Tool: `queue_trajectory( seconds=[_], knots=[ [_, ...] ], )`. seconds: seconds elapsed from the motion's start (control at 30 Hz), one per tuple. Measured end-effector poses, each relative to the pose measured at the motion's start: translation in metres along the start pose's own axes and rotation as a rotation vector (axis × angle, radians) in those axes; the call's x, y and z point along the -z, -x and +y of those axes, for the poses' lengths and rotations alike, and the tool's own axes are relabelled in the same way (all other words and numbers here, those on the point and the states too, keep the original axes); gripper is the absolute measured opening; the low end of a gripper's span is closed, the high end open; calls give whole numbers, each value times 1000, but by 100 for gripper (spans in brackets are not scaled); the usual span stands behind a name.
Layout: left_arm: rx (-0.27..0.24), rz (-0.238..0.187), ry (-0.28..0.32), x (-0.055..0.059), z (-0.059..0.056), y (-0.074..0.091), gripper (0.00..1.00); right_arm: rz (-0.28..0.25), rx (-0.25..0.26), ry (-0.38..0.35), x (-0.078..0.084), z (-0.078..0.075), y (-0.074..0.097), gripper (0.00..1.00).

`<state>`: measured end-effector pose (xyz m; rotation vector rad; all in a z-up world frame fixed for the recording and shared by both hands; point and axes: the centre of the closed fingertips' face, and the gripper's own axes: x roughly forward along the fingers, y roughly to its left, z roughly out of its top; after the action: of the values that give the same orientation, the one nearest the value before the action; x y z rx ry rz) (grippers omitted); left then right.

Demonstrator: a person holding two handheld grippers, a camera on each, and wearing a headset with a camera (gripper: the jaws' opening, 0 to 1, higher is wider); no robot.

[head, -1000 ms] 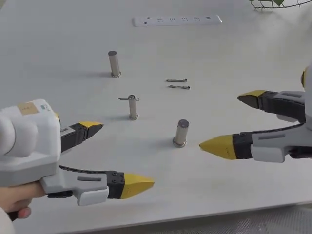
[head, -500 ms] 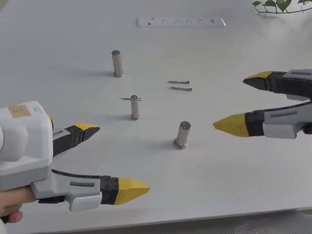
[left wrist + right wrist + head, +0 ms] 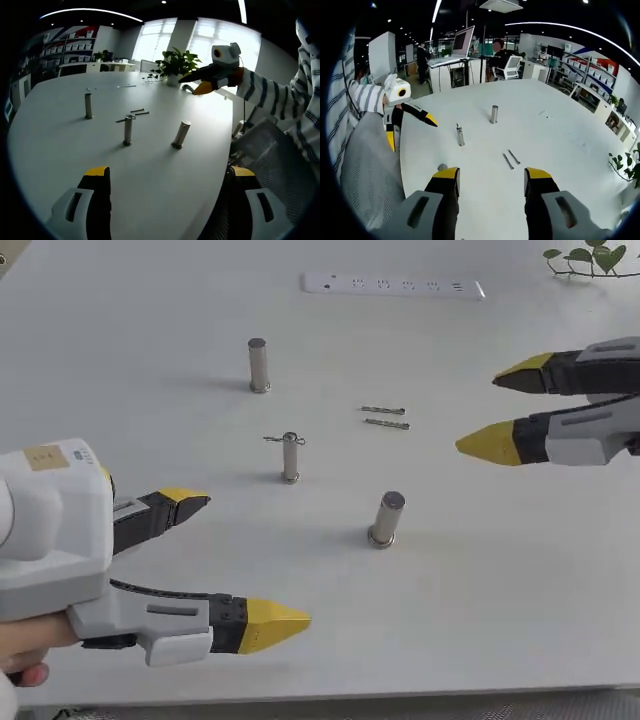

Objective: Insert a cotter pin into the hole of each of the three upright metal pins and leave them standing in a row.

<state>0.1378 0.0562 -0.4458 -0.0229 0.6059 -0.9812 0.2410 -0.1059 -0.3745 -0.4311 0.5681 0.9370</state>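
Three upright metal pins stand on the white table: a far one (image 3: 258, 364), a middle one (image 3: 290, 457) with a cotter pin through its top, and a near one (image 3: 386, 518). Two loose cotter pins (image 3: 385, 417) lie side by side right of the middle pin. My left gripper (image 3: 255, 560) is open at the near left, aimed toward the pins, holding nothing. My right gripper (image 3: 478, 412) hovers open and bare at the right, level with the loose cotter pins (image 3: 511, 159). The left gripper view shows the pins (image 3: 128, 129) ahead and the right gripper (image 3: 189, 86) beyond them.
A white power strip (image 3: 392, 285) lies at the far side of the table, with plant leaves (image 3: 595, 258) at the far right corner. The table's front edge (image 3: 400, 695) runs just below my left gripper. A striped sleeve (image 3: 280, 95) holds the right gripper.
My right gripper has drawn back from beside the near pin, up and to the far right. The left gripper has barely moved. The head camera has shifted slightly.
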Motion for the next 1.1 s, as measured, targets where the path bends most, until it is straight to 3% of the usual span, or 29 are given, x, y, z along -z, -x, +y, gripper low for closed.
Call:
queue_trajectory(
  seconds=[0.27, 0.53, 0.77, 0.93, 1.1],
  knots=[
    [6, -1, 21, 1, -2, 1, 96, 66, -42, 47, -2, -11, -20, 45],
    [-29, -7, 41, 3, 9, 6, 98, 147, -133, 77, 1, -11, -45, 44],
    [-46, -33, 48, -6, 13, 10, 98, 261, -139, 187, 10, -10, -59, 41],
    [-49, -36, 54, -7, 13, 11, 98, 288, -175, 182, 11, -10, -73, 37],
    [-51, -48, 54, -9, 12, 10, 98, 363, -178, 190, 18, -19, -87, 38]
  ],
)
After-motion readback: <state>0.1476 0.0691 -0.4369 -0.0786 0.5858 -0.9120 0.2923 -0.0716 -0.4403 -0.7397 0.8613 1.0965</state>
